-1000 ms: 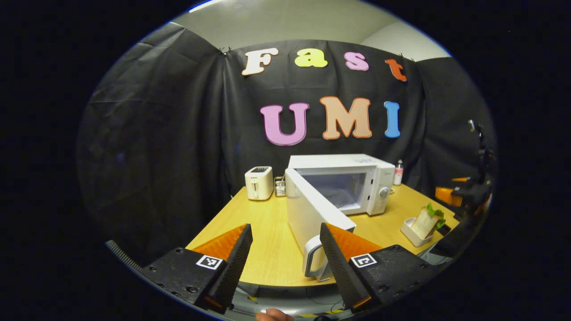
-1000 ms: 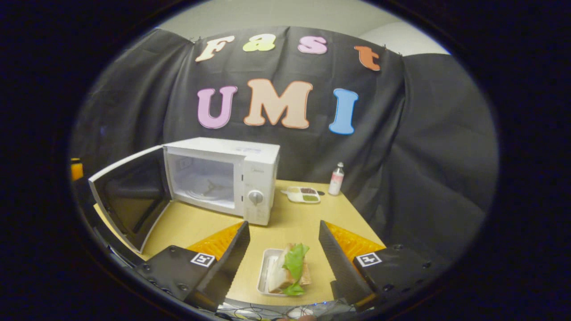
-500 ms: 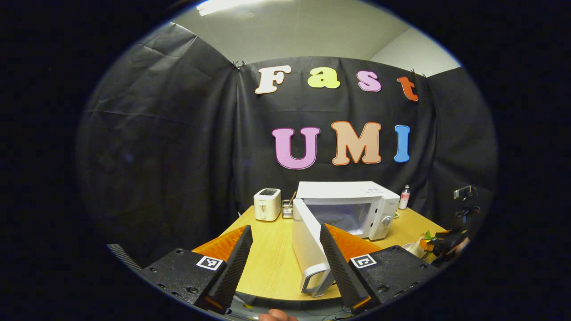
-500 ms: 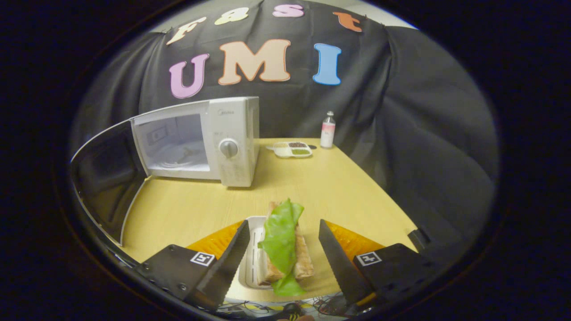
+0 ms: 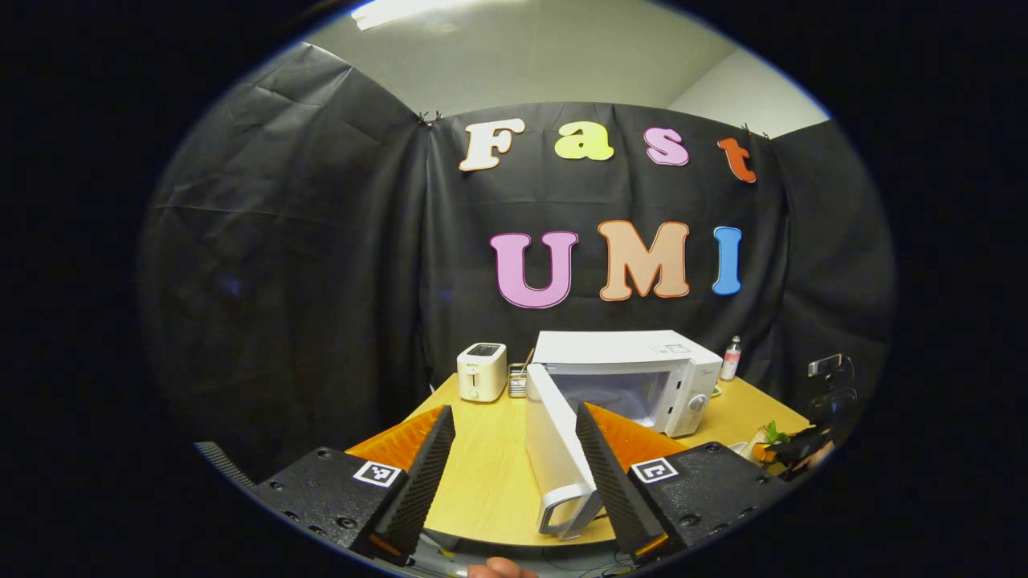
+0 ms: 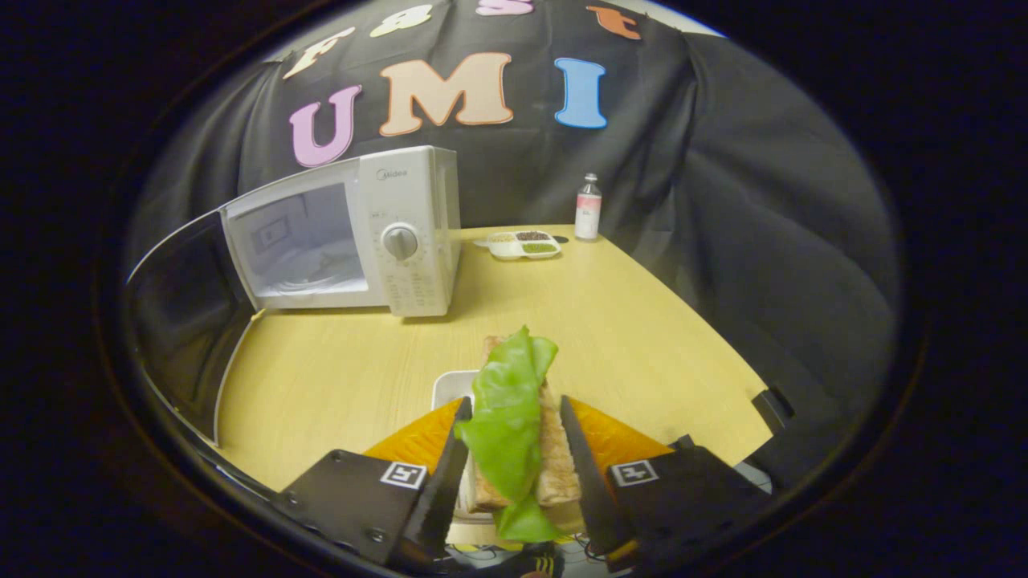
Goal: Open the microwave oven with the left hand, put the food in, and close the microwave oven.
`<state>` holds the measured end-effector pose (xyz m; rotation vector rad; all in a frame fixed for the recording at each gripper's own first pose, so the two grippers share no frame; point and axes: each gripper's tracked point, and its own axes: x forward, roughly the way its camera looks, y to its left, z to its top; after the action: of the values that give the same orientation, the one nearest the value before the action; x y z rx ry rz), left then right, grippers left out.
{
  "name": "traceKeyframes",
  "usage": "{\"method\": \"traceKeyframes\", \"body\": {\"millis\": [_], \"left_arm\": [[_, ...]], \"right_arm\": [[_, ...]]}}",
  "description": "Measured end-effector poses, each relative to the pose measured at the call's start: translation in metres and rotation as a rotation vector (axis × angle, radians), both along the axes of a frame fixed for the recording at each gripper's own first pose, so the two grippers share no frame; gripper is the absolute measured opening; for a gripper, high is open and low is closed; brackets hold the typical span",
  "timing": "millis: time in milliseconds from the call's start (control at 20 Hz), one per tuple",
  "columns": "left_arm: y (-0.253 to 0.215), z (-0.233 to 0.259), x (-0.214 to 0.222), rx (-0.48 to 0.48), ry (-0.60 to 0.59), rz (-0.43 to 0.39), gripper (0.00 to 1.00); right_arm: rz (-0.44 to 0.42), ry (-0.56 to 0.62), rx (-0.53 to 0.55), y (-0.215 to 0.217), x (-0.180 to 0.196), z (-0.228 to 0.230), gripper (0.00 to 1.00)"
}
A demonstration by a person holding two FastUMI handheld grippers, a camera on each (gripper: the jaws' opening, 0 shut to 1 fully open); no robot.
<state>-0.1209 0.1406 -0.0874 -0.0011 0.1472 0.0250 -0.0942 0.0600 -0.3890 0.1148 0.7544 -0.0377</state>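
Note:
The white microwave (image 5: 626,353) stands at the back of the wooden table with its door (image 5: 554,449) swung wide open, and the handle (image 5: 562,506) is near me. My left gripper (image 5: 514,474) hangs open above the table's near edge, the door's end between its fingers but untouched. In the right gripper view the microwave (image 6: 401,201) shows an empty cavity and its door (image 6: 173,321) stands at the left. My right gripper (image 6: 514,401) is shut on the sandwich (image 6: 506,385), bread with a green lettuce leaf, which stands in a small white tray (image 6: 450,385).
A white toaster (image 5: 482,371) and a small rack (image 5: 518,381) stand left of the microwave. A bottle (image 6: 588,207) and a divided dish (image 6: 522,243) sit at the table's far right corner. Bare table (image 6: 642,321) lies between the tray and the microwave.
My right gripper dropped forward over the sandwich and its fingers narrowed onto the bread. My left gripper drew back and up from the door a second ago, then stayed nearly still.

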Motion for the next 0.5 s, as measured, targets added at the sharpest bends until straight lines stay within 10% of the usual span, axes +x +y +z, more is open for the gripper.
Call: {"method": "traceKeyframes", "body": {"millis": [500], "left_arm": [[0.009, -0.001, -0.005, 0.003, -0.007, 0.023, 0.89]], "right_arm": [[0.038, 0.050, 0.053, 0.015, -0.004, 0.010, 0.36]]}}
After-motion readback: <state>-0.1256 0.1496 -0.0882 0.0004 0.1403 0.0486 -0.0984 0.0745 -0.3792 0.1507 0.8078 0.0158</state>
